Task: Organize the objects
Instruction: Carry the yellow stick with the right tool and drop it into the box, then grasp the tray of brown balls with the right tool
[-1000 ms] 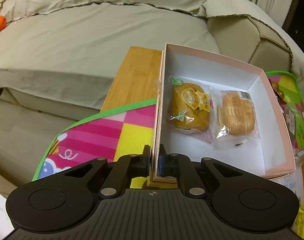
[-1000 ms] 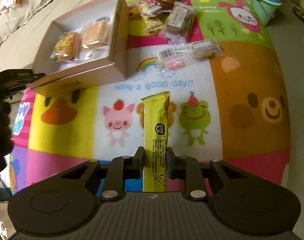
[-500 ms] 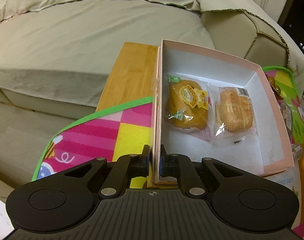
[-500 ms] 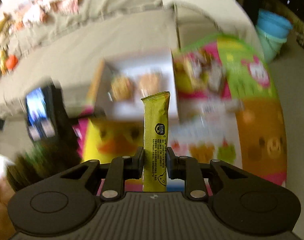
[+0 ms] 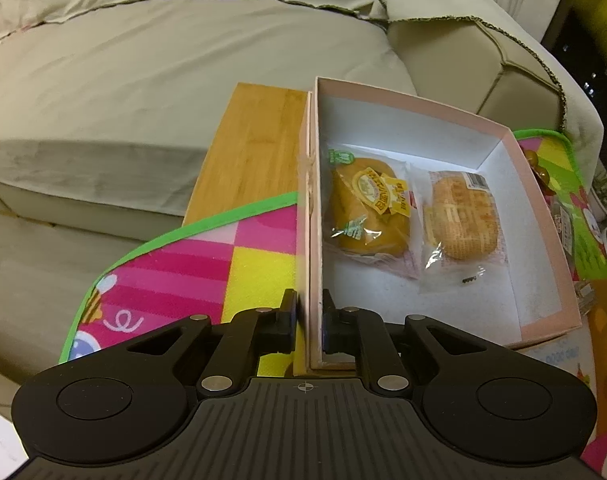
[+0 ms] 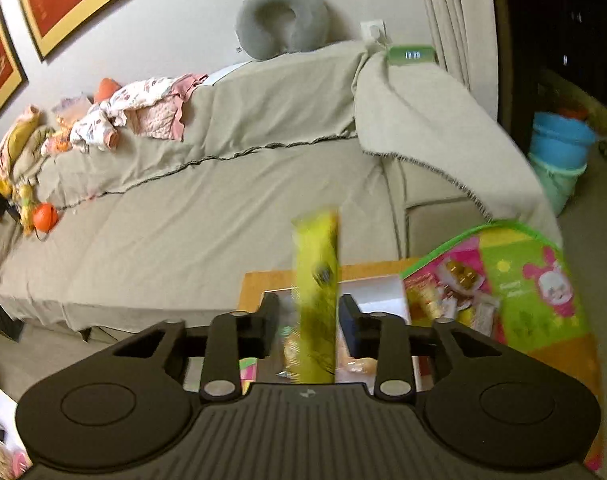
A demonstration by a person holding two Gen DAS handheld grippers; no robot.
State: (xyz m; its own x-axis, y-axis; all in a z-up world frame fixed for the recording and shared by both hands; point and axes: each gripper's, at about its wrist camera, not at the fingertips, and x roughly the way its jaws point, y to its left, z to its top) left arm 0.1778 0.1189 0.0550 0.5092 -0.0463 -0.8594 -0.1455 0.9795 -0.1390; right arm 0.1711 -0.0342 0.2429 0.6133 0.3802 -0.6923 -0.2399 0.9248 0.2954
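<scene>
My left gripper (image 5: 309,326) is shut on the left wall of a pink box (image 5: 499,128) with a white inside. Two wrapped buns lie in it: a golden one (image 5: 367,210) and a paler one (image 5: 461,216). In the right wrist view my right gripper (image 6: 309,324) has opened above the box (image 6: 377,286). The yellow snack bar (image 6: 315,280) sits blurred between the spread fingers, loose from the pads. The buns show dimly under it.
The box rests on a colourful cartoon mat (image 5: 207,256) over a wooden table (image 5: 255,136). More wrapped snacks (image 6: 455,292) lie on the mat right of the box. A beige sofa (image 6: 223,208) stands behind. Blue and green buckets (image 6: 559,152) stand far right.
My right gripper lifted the yellow bar from the mat, carried it over the box, tilted up and opened its fingers. My left gripper kept its hold on the box wall.
</scene>
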